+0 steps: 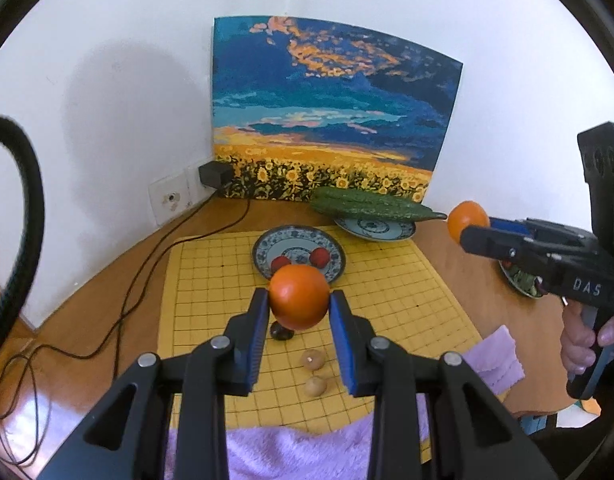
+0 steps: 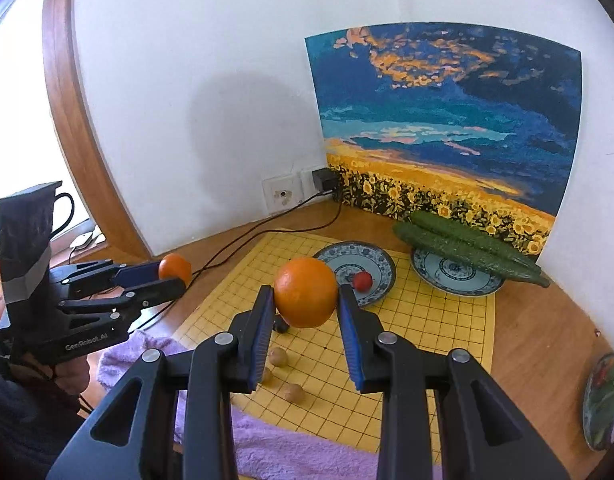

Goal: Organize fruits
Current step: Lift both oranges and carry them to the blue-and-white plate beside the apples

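Observation:
My left gripper point(image 1: 298, 304) is shut on an orange point(image 1: 298, 298), held above the yellow grid mat point(image 1: 211, 280). It also shows in the right wrist view point(image 2: 175, 274) at the left. My right gripper point(image 2: 305, 300) is shut on a second orange point(image 2: 305, 292), also above the mat; in the left wrist view it is at the right point(image 1: 467, 226). A blue-patterned plate point(image 1: 267, 246) behind the oranges holds two small red fruits point(image 1: 319, 257). A second patterned plate point(image 2: 455, 276) carries two green cucumbers point(image 2: 467, 246).
Small tan round fruits point(image 2: 293, 392) and a dark object point(image 1: 281, 331) lie on the mat. A purple towel point(image 1: 291, 452) covers the near edge. A sunflower painting point(image 1: 327, 112) leans on the wall. Black cables point(image 1: 119, 312) run left. A plate with greens point(image 2: 605, 400) sits at the right.

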`<action>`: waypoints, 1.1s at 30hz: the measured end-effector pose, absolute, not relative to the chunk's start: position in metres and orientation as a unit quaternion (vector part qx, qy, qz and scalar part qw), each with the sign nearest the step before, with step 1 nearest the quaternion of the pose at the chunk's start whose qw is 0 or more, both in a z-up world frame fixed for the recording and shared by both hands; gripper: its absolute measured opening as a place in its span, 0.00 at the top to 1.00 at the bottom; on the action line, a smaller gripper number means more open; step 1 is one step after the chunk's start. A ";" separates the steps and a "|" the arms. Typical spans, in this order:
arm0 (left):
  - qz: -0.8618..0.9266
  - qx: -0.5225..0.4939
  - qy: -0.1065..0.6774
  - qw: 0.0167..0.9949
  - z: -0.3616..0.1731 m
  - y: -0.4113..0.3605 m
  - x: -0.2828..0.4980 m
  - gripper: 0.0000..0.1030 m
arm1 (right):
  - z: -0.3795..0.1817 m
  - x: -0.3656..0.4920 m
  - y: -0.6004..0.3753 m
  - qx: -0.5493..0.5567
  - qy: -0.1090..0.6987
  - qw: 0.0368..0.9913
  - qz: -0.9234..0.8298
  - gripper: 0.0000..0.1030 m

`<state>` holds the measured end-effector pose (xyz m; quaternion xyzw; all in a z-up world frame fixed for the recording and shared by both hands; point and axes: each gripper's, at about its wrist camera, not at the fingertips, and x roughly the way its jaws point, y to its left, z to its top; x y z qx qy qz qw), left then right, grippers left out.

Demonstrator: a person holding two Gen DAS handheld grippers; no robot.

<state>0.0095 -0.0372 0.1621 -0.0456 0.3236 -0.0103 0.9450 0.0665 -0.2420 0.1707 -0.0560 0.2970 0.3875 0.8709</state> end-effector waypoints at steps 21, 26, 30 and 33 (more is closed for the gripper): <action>-0.014 -0.194 0.394 0.898 0.092 -0.027 0.082 0.69 | 0.093 0.145 -0.224 -0.069 0.377 0.844 0.375 0.68; -0.006 -0.220 0.406 0.887 0.079 -0.019 0.095 0.69 | 0.078 0.166 -0.218 -0.070 0.390 0.838 0.375 0.68; -0.006 -0.216 0.411 0.886 0.073 -0.019 0.108 0.69 | 0.065 0.181 -0.209 -0.078 0.398 0.832 0.378 0.68; -0.006 -0.222 0.419 0.880 0.066 -0.016 0.123 0.69 | 0.057 0.189 -0.204 -0.086 0.399 0.831 0.378 0.68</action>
